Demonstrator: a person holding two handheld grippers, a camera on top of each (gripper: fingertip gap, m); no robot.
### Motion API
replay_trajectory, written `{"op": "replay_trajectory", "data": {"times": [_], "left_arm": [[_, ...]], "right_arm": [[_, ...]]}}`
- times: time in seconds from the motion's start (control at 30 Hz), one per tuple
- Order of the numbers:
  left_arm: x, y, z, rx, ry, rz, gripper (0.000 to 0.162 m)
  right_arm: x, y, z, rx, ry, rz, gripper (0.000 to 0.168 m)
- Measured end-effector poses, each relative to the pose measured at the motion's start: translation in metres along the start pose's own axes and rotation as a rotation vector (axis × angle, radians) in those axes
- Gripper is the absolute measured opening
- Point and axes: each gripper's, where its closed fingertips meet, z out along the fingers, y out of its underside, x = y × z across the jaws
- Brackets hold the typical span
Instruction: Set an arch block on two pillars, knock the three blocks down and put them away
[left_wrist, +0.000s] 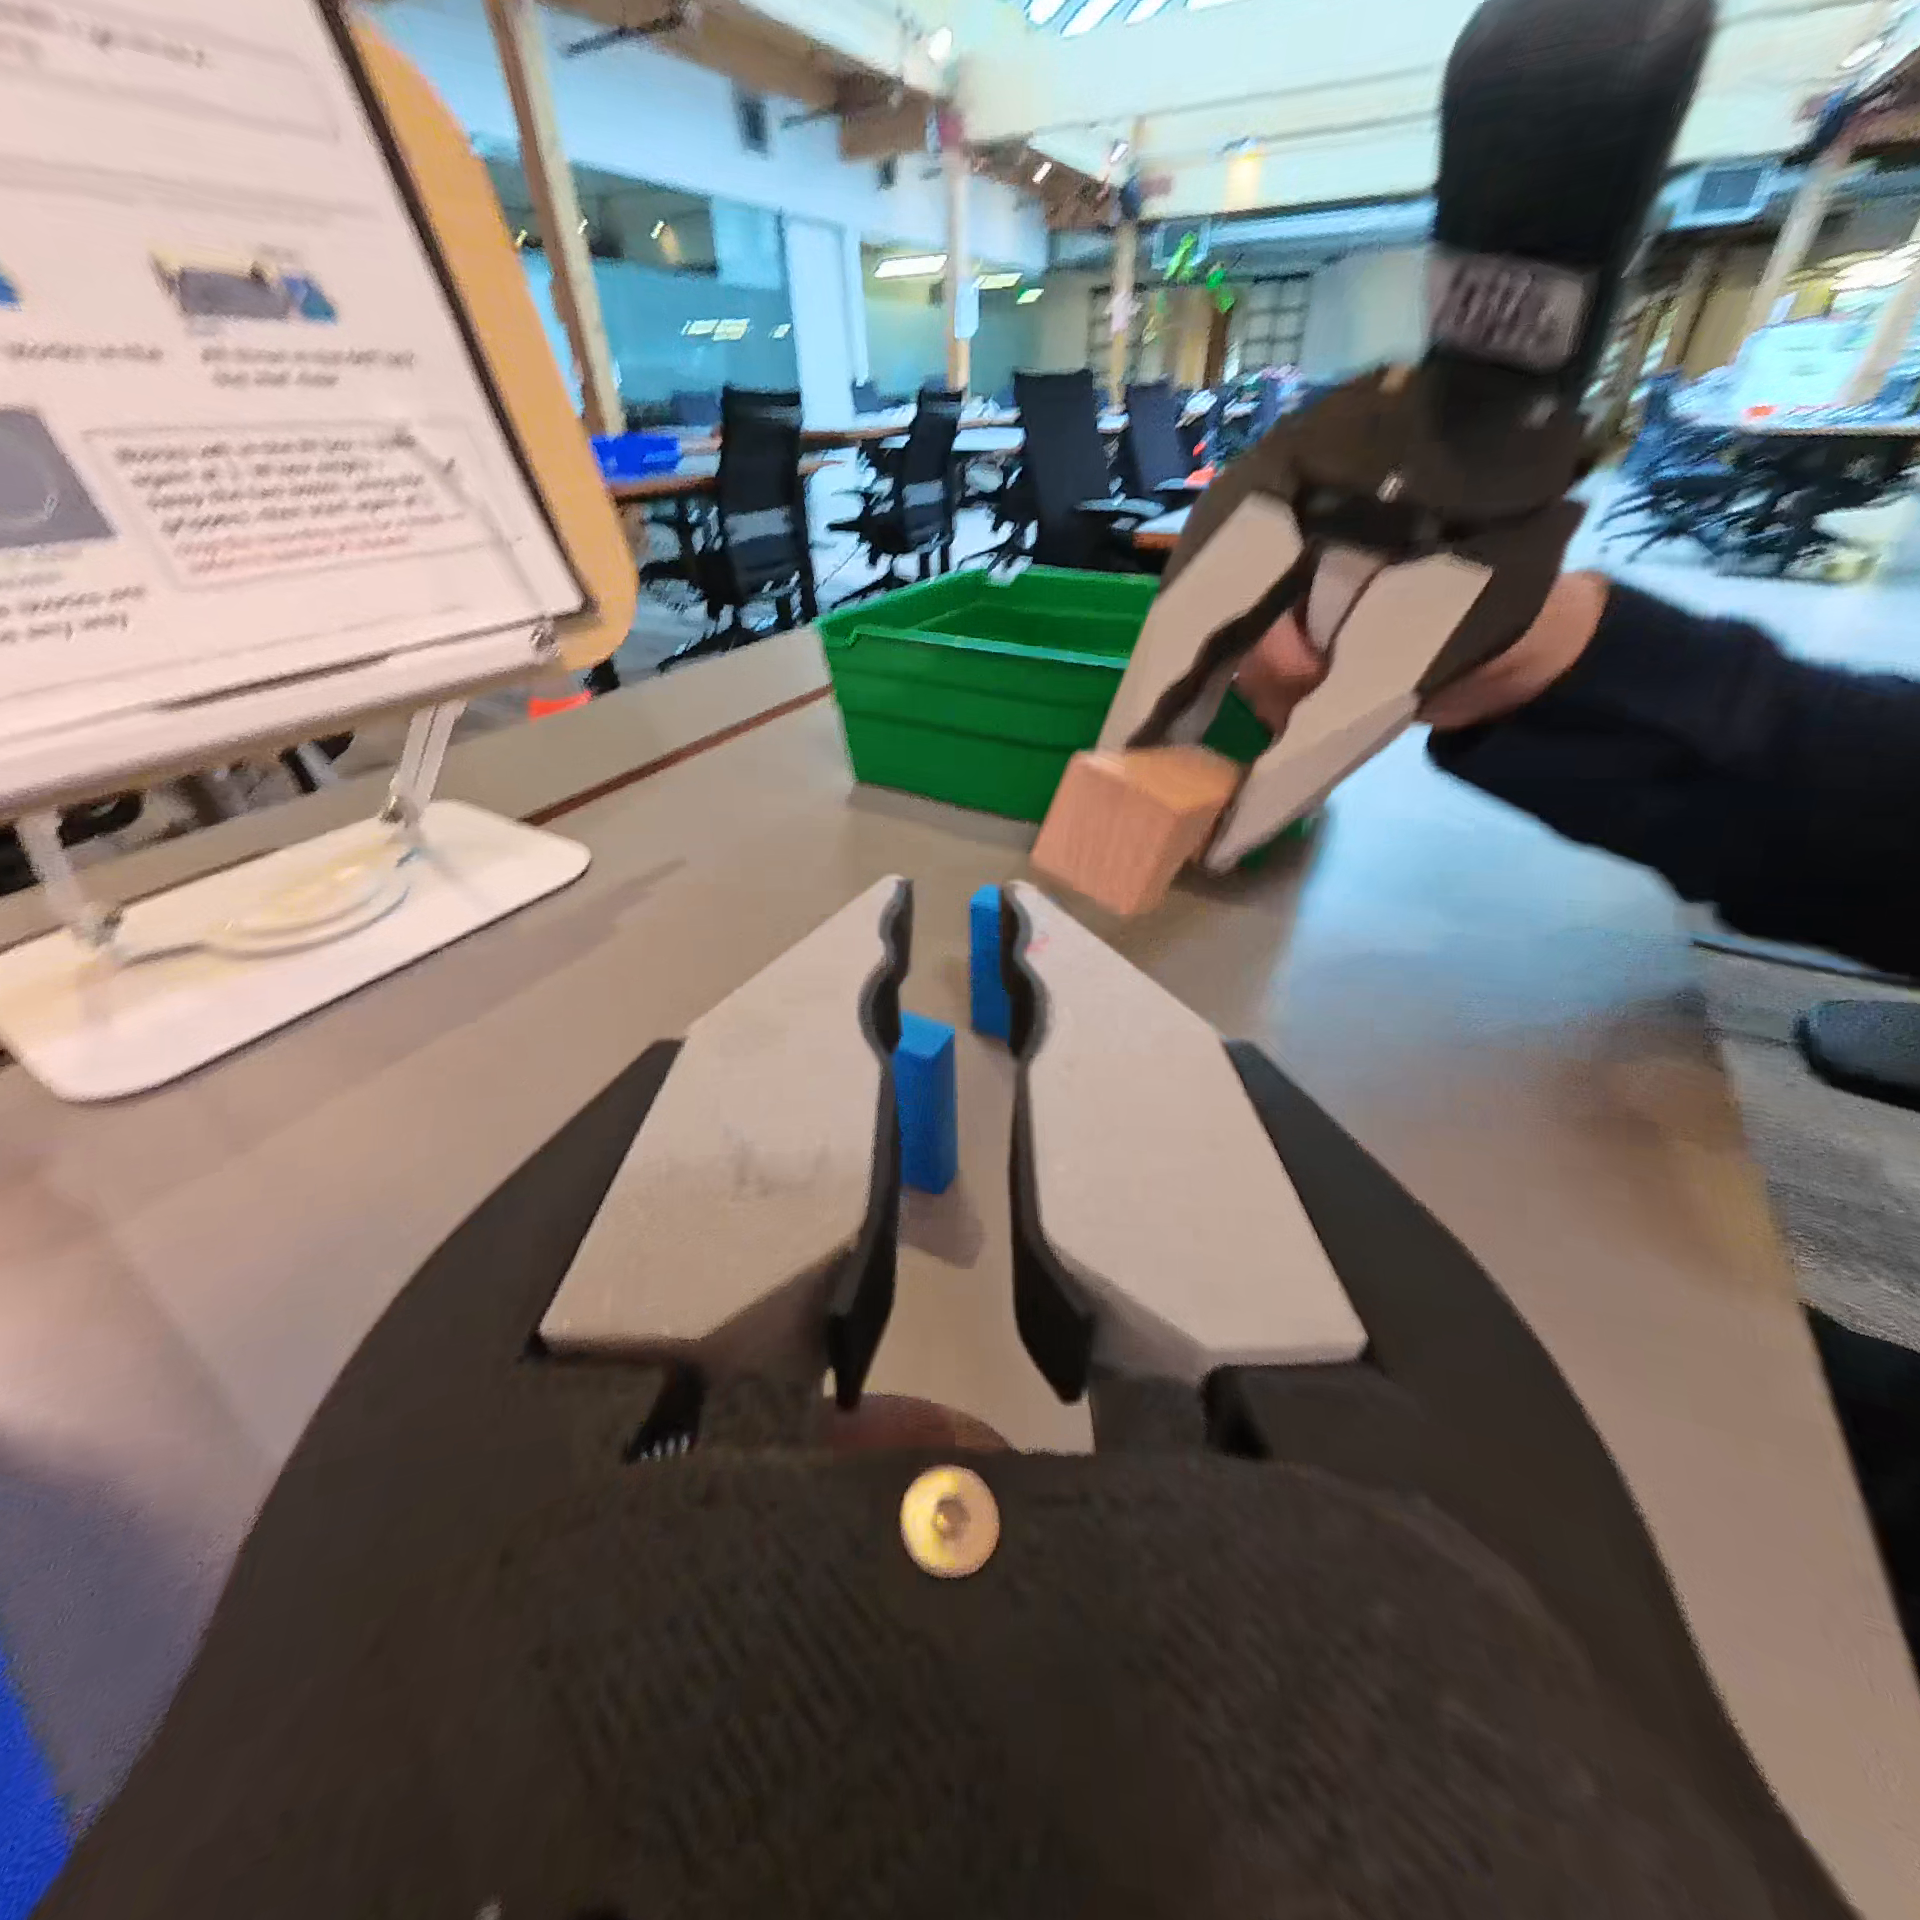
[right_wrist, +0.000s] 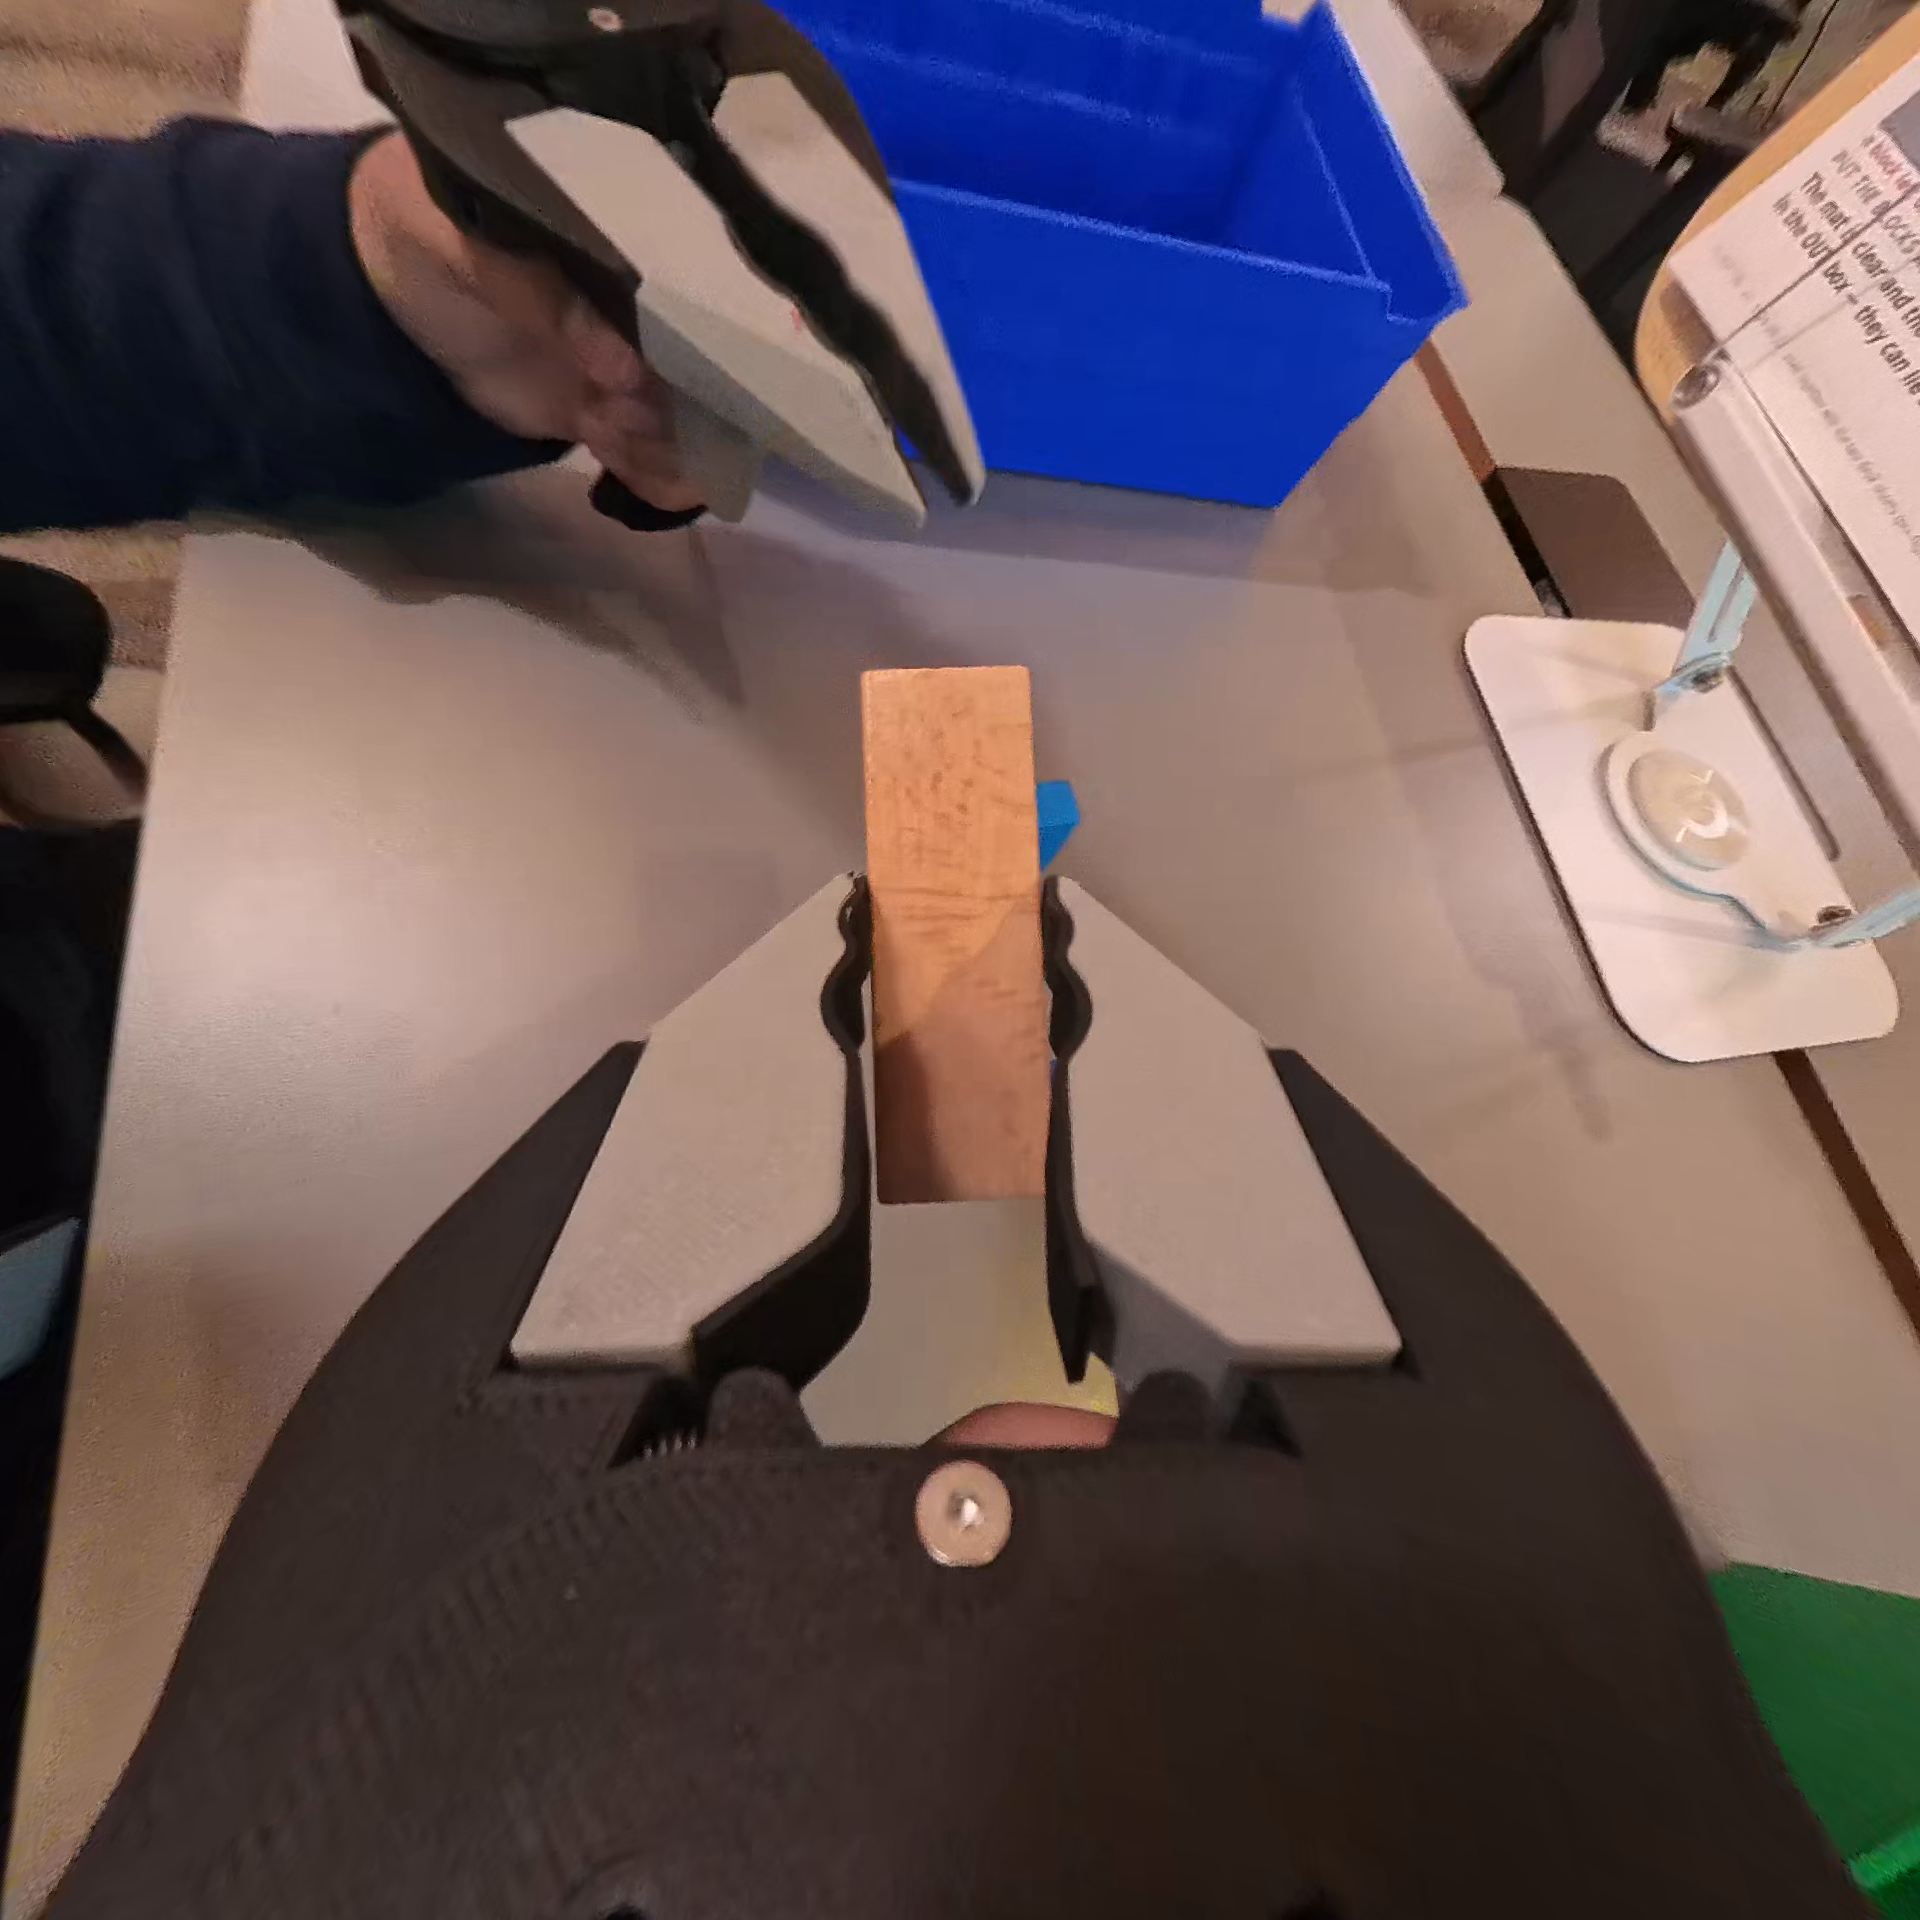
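Two blue pillars stand upright on the grey table, one nearer (left_wrist: 923, 1101) and one farther (left_wrist: 987, 961), both seen through the gap between my left gripper's fingers. My left gripper (left_wrist: 958, 894) is narrowly open and empty, above and in front of them. My right gripper (right_wrist: 951, 883) is shut on a natural wood block (right_wrist: 951, 831), held lengthwise between the fingers above the table. Its arch cut is hidden. A blue pillar (right_wrist: 1062, 821) peeks out beside the block. In the left wrist view the right gripper (left_wrist: 1179, 800) holds the wood block (left_wrist: 1122, 842) tilted, right of the pillars.
A green bin (left_wrist: 977, 675) stands behind the right gripper. A blue bin (right_wrist: 1195, 270) stands at the far table edge, behind the left gripper (right_wrist: 940, 499). A document stand with a white base (left_wrist: 312, 914) (right_wrist: 1662, 831) is beside the work area. Office chairs and desks are beyond. The gap from one gripper's tips to the other's is roughly 8 cm. From either gripper's tips it is about 40 cm to the white base (right_wrist: 1662, 831). My left wrist view (left_wrist: 352, 907) looks at it from another angle.
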Motion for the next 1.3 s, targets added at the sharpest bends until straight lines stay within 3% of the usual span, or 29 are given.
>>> {"op": "replay_trajectory", "data": {"times": [0.07, 0.3, 1.3], "left_arm": [[-0.012, 0.016, 0.005, -0.081, -0.070, -0.003, 0.000], [-0.043, 0.062, 0.010, -0.298, -0.222, -0.078, 0.007], [-0.044, 0.077, 0.013, -0.374, -0.235, -0.021, 0.010]], "right_arm": [[0.012, -0.001, 0.007, -0.085, -0.027, -0.011, 0.030], [0.027, 0.012, 0.036, -0.286, -0.150, -0.084, 0.030], [0.034, 0.027, 0.049, -0.267, -0.184, -0.071, 0.030]]}}
